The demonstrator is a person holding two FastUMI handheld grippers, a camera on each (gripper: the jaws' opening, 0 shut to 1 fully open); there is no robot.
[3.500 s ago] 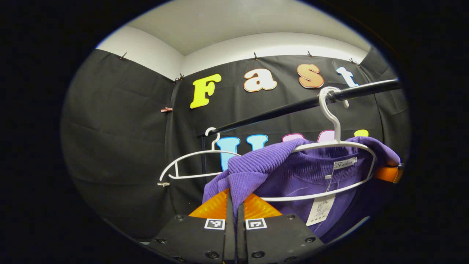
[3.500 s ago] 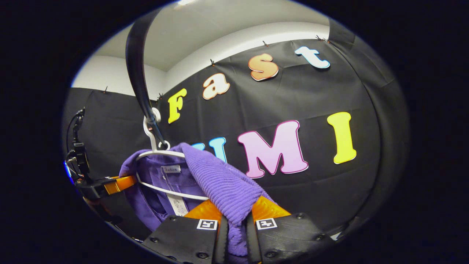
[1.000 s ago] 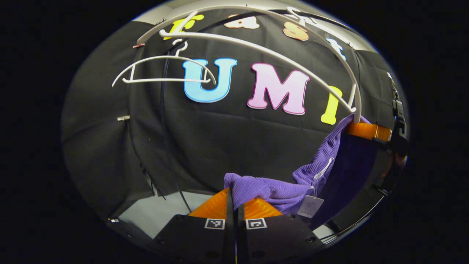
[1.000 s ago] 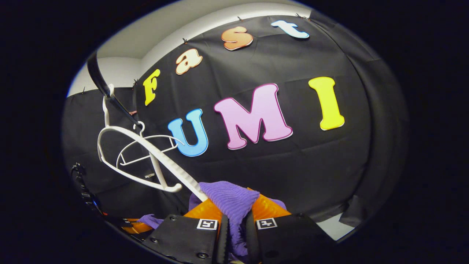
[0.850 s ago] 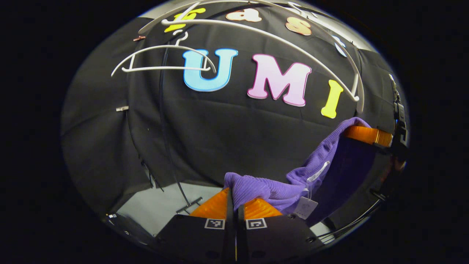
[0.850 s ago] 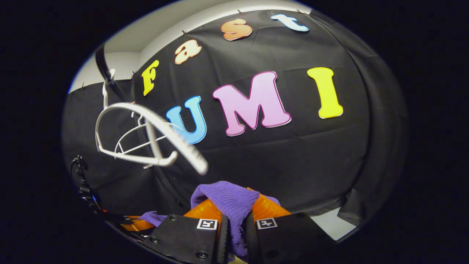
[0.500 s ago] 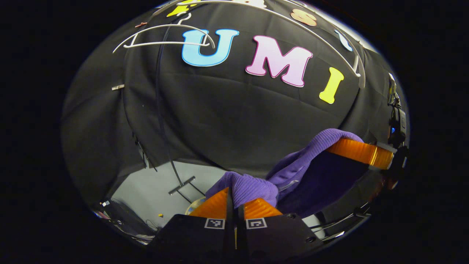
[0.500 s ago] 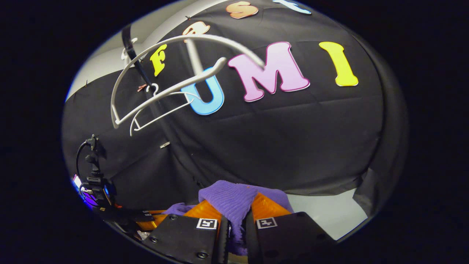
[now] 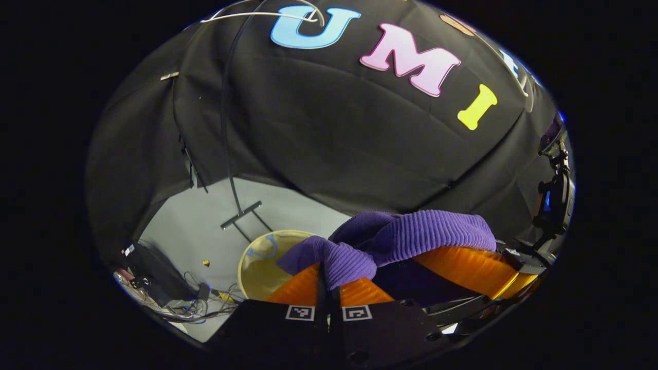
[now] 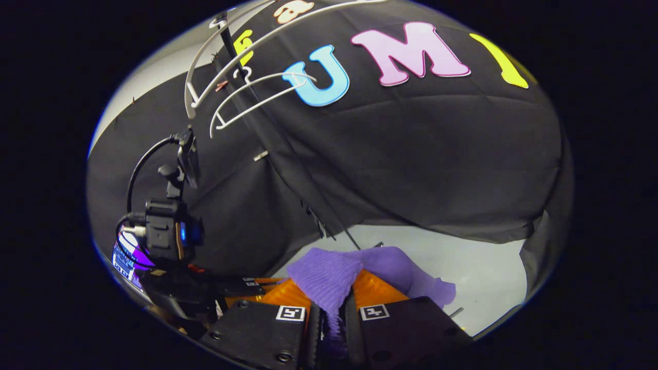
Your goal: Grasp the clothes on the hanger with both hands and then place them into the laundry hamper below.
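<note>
**Left gripper view: sweater pinched at both ends, hamper below**

My left gripper [image 9: 329,288] pinches the purple sweater [image 9: 411,236]; my right gripper [image 10: 331,313] clamps its other end. The laundry hamper [image 9: 257,257] sits at 9 o'clock beside my left jaws. Bare white hangers [image 10: 241,92] at 11 o'clock have climbed farther away.

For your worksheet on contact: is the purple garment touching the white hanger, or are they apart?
Apart. The right gripper view shows the white hanger bare, high up, while the purple garment sits low, pinched in the right gripper, with black cloth between.
</note>
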